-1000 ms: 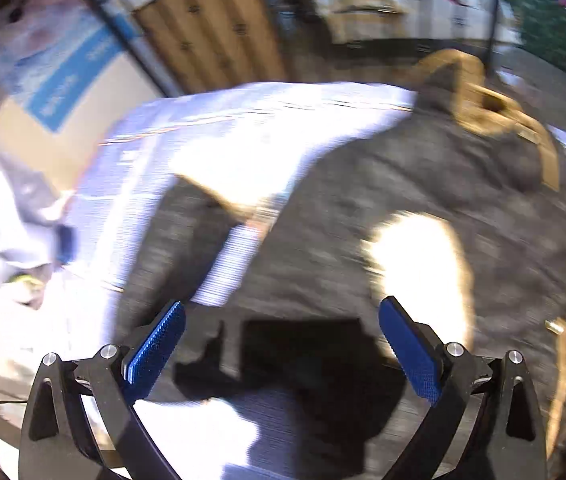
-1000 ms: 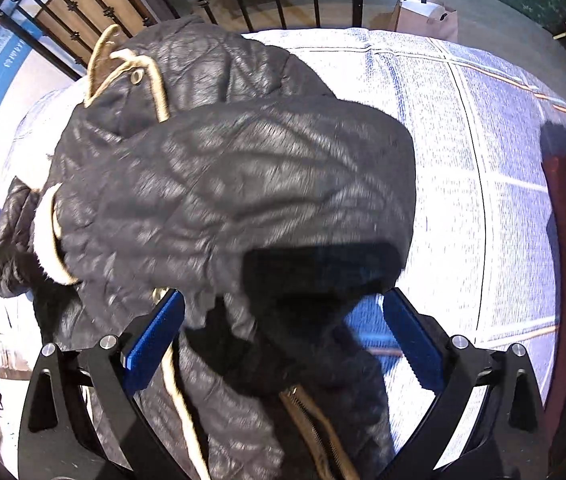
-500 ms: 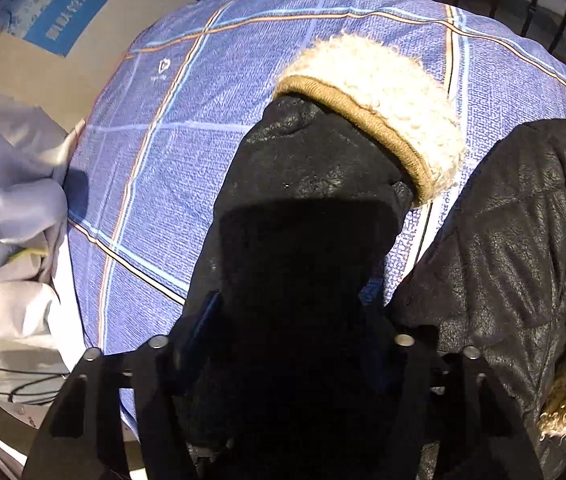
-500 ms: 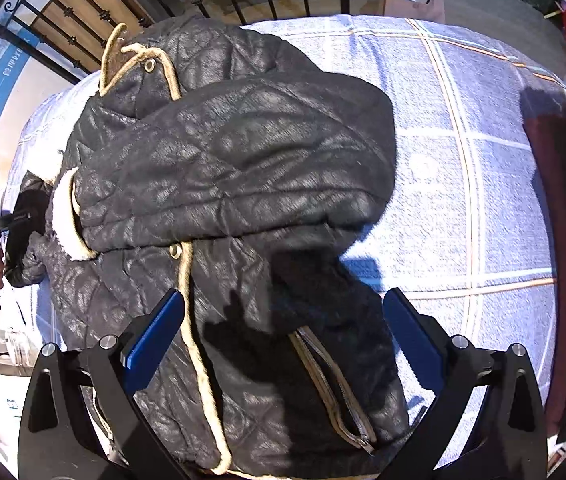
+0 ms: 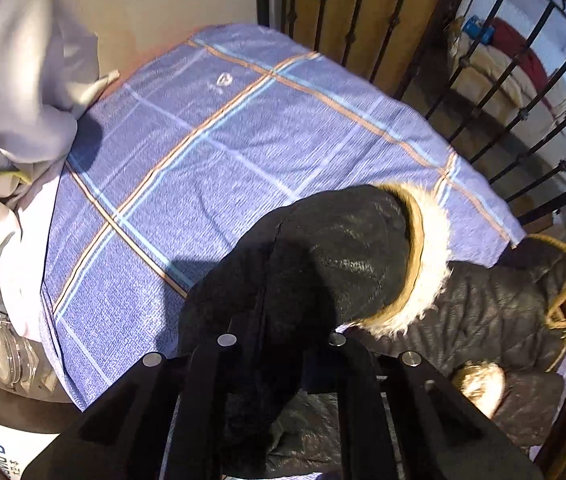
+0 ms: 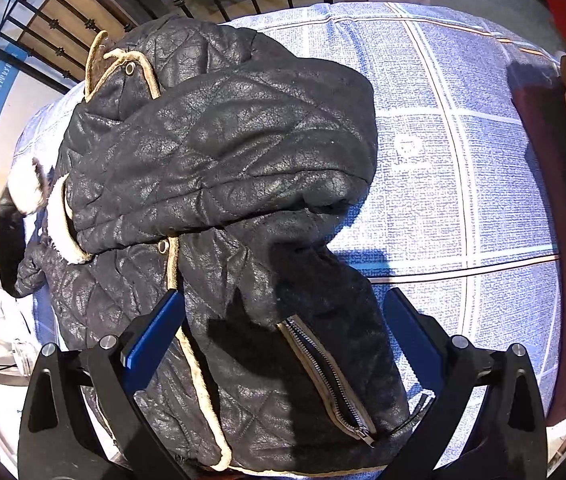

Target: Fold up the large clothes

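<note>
Clamping a black sleeve with a cream fleece cuff (image 5: 423,264), the left gripper (image 5: 279,344) has its fingers drawn close together on the dark fabric and holds the sleeve lifted above the blue plaid bedsheet (image 5: 211,152), angled toward the jacket's body. Over the black quilted leather-look jacket (image 6: 223,168), which lies on the sheet with one sleeve folded across its chest, the right gripper (image 6: 283,332) hangs with its blue-padded fingers (image 6: 155,336) spread wide, gripping nothing, above the zipper (image 6: 323,376).
</note>
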